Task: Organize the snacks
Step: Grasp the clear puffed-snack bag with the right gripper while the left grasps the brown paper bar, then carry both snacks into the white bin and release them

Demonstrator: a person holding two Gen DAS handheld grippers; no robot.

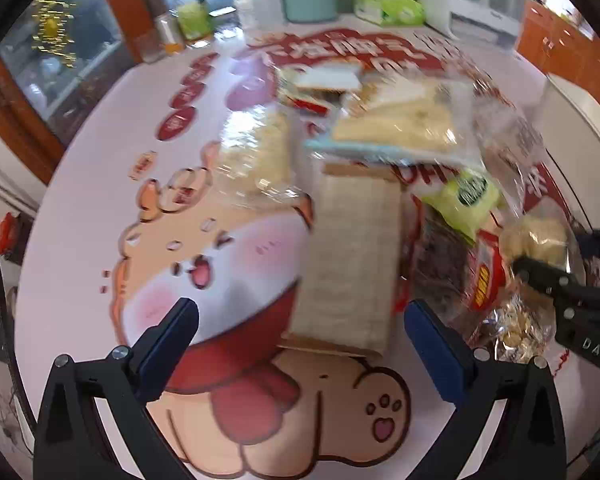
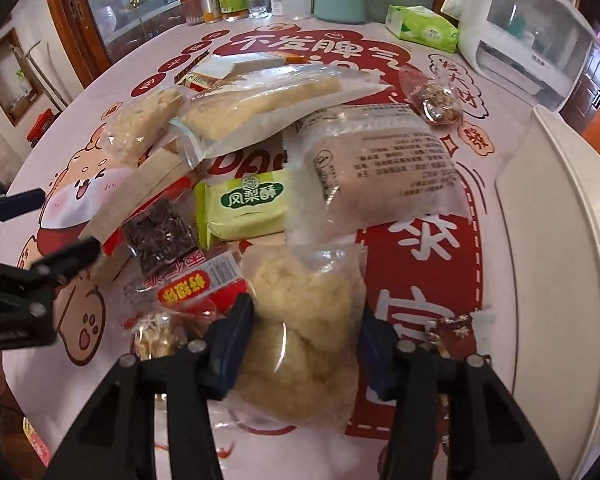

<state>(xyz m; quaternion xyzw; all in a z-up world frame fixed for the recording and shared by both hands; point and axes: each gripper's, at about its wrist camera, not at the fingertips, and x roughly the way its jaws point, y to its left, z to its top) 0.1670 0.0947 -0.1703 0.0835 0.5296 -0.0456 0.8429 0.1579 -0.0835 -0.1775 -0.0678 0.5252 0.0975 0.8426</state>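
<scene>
"凤梨酥" is printed on the green snack packet (image 2: 246, 210). "不发脾气" is written in large characters on the tablecloth (image 2: 320, 46). "DAS" is stamped on the right gripper (image 1: 572, 280).

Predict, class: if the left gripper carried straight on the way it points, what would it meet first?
Probably the long beige wrapped packet lying between the left gripper's open fingers, on the cartoon tablecloth; motion blur leaves depth unclear.

Clear plastic bag of pale crumbly snack (image 2: 304, 320), lying flat at near edge of snack pile (image 2: 244, 152).
</scene>
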